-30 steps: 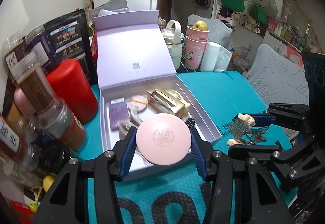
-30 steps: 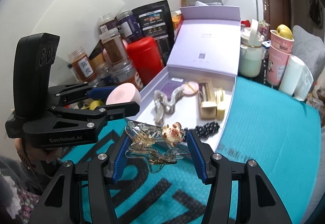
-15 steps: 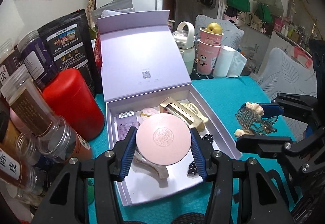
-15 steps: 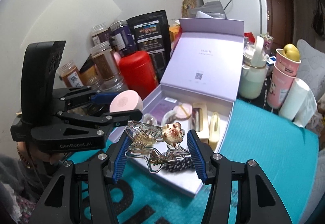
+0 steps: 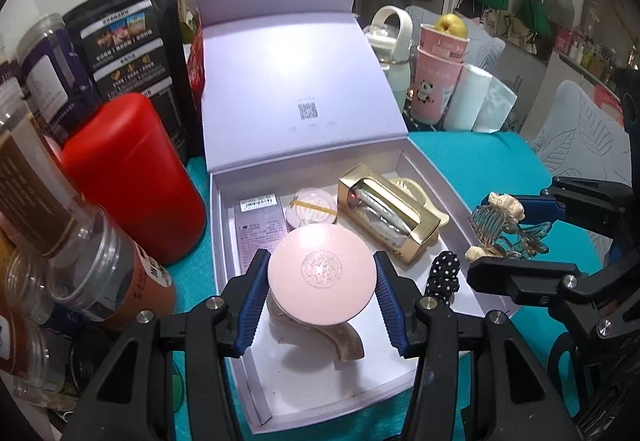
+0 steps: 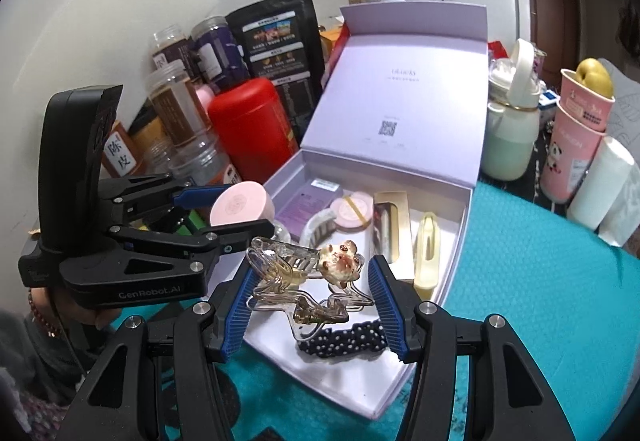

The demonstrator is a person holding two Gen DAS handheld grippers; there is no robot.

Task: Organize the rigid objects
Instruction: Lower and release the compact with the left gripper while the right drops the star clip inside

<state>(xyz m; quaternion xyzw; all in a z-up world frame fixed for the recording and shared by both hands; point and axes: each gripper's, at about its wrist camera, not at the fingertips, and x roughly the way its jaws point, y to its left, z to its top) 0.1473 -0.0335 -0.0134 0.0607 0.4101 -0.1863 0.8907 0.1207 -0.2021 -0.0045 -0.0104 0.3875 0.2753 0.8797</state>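
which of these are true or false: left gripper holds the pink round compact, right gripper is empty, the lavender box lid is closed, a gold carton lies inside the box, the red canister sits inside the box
1. The left gripper holds the pink round compact. True.
2. The right gripper is empty. False: it is shut on clear hair clips.
3. The lavender box has its lid closed. False: the lid stands open.
4. A gold carton lies inside the box. True.
5. The red canister sits inside the box. False: it stands outside, beside the box's left wall.
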